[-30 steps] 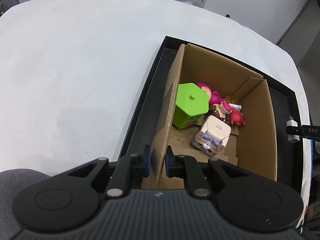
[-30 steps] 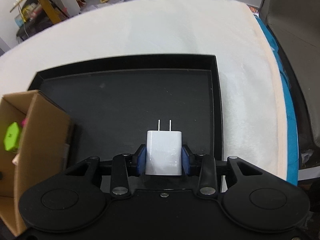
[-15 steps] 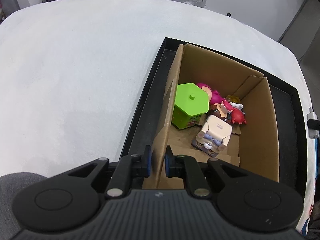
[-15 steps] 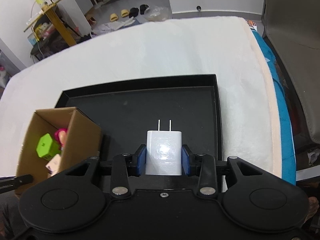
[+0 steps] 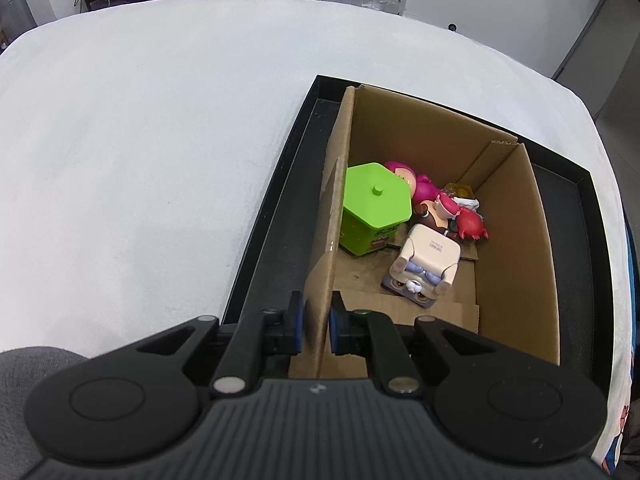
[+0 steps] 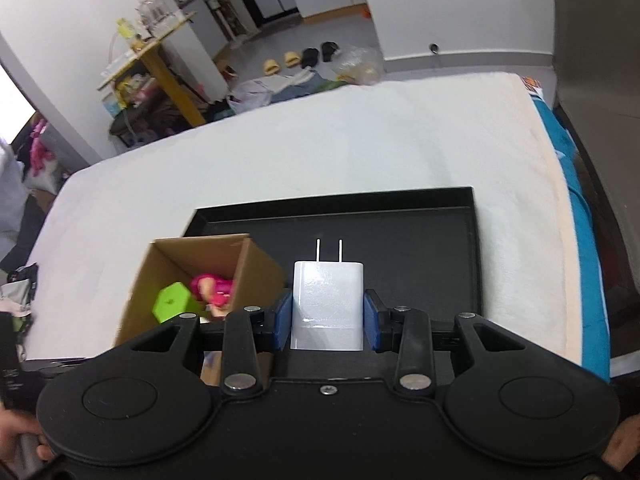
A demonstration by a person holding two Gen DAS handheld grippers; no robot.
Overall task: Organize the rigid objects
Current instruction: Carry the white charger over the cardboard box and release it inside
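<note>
While clamped — charger (image 6: 328, 306) between right tongs (image 6: 329, 322)

The right gripper (image 6: 328, 326) went up with the white plug (image 6: 328, 306) between its jaws. A second ago the plug was low over the black tray (image 6: 420, 248). Now it was high above it. From up there, more of the room showed past the bed. The box (image 6: 256, 264) came further into the right view, with the green toy (image 6: 173, 302) and the pink toy (image 6: 214, 290) showing inside. The plug also slid out of the left view, past the right edge.
</note>
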